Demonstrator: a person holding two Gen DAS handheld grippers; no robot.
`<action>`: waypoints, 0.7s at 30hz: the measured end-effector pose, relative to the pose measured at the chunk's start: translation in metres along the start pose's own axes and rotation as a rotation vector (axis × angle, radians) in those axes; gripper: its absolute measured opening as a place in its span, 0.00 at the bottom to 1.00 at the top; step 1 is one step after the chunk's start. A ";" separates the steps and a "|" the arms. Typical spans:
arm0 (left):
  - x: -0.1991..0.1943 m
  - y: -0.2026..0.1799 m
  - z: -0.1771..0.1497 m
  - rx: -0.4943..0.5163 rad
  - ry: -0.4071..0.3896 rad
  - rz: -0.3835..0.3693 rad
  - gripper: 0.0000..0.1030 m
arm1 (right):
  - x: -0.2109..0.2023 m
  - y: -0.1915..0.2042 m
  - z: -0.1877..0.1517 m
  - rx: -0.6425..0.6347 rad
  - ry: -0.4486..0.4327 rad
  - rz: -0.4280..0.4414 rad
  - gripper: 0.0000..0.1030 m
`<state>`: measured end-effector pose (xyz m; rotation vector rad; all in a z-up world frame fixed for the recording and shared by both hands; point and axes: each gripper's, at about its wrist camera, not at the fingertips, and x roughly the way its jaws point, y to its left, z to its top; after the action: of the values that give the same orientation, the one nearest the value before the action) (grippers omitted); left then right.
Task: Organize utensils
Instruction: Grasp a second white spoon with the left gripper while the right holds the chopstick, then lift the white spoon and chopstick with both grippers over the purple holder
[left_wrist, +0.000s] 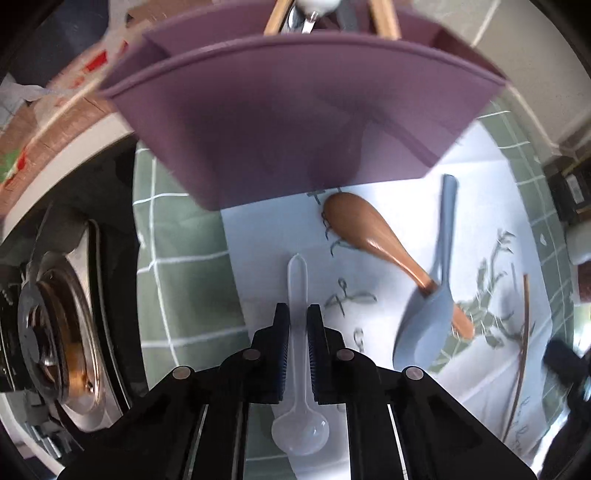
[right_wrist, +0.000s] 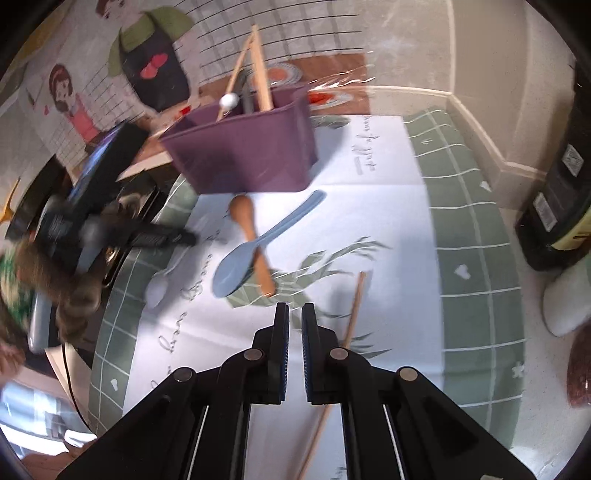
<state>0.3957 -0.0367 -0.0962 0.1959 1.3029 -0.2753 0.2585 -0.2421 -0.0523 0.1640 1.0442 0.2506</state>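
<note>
Our left tool (left_wrist: 297, 310) pinches the clear spoon (left_wrist: 298, 369) on the mat before the purple bin (left_wrist: 280, 125); our right tool (right_wrist: 294, 310), jaws nearly together, grips nothing above a chopstick (right_wrist: 352, 314).

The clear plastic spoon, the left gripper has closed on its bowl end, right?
Not quite. The left gripper has closed on the clear plastic spoon at its handle, not its bowl end; the bowl lies below the fingers. The left wrist view shows it.
</note>
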 end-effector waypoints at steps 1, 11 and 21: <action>-0.006 0.001 -0.008 -0.001 -0.030 -0.004 0.10 | -0.001 -0.005 0.001 0.013 0.003 -0.009 0.14; -0.073 0.006 -0.095 -0.071 -0.264 -0.125 0.10 | 0.036 -0.032 0.000 0.141 0.116 -0.118 0.22; -0.079 0.009 -0.126 -0.164 -0.301 -0.208 0.10 | 0.046 -0.010 -0.004 0.052 0.131 -0.190 0.05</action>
<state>0.2636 0.0159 -0.0523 -0.1185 1.0401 -0.3581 0.2782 -0.2391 -0.0953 0.0948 1.1892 0.0628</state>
